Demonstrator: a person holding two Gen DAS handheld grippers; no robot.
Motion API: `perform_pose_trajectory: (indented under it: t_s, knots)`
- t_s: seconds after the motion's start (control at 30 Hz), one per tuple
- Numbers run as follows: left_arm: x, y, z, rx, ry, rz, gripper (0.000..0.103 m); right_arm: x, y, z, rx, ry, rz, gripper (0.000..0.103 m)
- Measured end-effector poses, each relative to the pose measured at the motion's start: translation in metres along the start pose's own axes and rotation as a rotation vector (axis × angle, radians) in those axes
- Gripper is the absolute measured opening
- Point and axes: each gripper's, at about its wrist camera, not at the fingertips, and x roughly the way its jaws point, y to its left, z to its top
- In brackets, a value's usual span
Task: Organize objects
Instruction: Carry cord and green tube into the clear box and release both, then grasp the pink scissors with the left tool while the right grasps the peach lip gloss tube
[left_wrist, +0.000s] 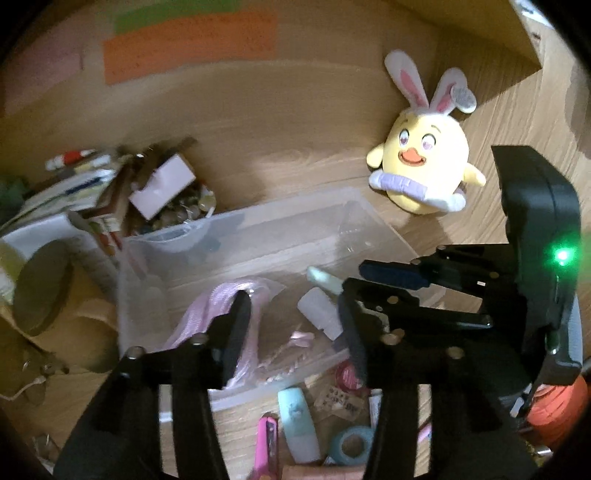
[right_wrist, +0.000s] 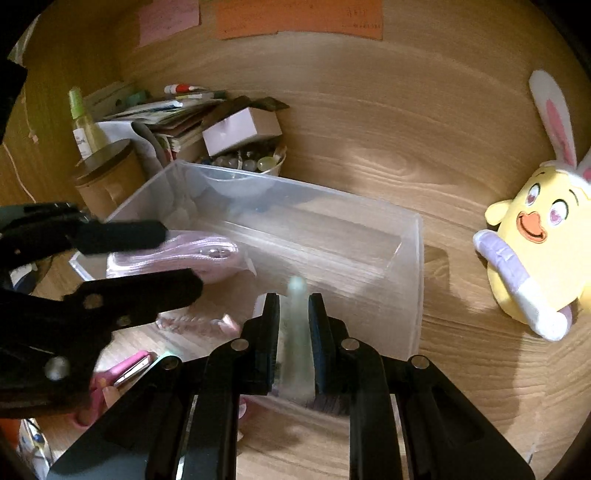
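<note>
A clear plastic bin (left_wrist: 258, 221) (right_wrist: 413, 280) stands on the wooden desk. In it lie a pink cord in a plastic bag (left_wrist: 221, 306) (right_wrist: 177, 254) and a small white bottle (left_wrist: 319, 314). My right gripper (right_wrist: 293, 314) is shut on a pale green tube (right_wrist: 295, 332) and holds it over the bin's near edge; it shows in the left wrist view (left_wrist: 354, 280) with the tube's tip (left_wrist: 321, 275) sticking out. My left gripper (left_wrist: 291, 332) is open and empty above the bin; it also shows in the right wrist view (right_wrist: 173, 258).
A yellow bunny-eared plush (left_wrist: 424, 162) (right_wrist: 535, 251) sits right of the bin. A pile of books, a pink box (right_wrist: 240, 129), a bead bowl and a brown round box (right_wrist: 107, 181) stand left. Pink scissors (left_wrist: 264, 439), a mint tube (left_wrist: 297, 421) and tape (left_wrist: 351, 445) lie in front.
</note>
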Motion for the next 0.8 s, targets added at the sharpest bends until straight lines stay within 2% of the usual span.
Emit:
perform_pose_trajectory:
  t_s: [0.1,0.27,0.4,0.57,0.8]
  knots:
    - [-0.019,0.004,-0.005,0.003,-0.031,0.041,0.065,-0.015,0.003,-0.002,-0.008,-0.024,-0.005,0.025]
    - [-0.051,0.011,-0.024,0.011,-0.083,0.116,0.093,-0.047,0.009,-0.011,-0.035,-0.083,-0.006,0.037]
    - [-0.067,0.018,-0.046,0.016,-0.090,0.165,0.096,-0.067,0.016,-0.023,-0.045,-0.108,0.018,0.041]
    - [-0.065,0.025,-0.080,0.001,-0.030,0.184,0.096,-0.080,0.029,-0.043,-0.054,-0.105,0.062,0.041]
    - [-0.039,0.032,-0.127,-0.045,0.100,0.138,0.096,-0.079,0.053,-0.072,-0.076,-0.065,0.122,0.041]
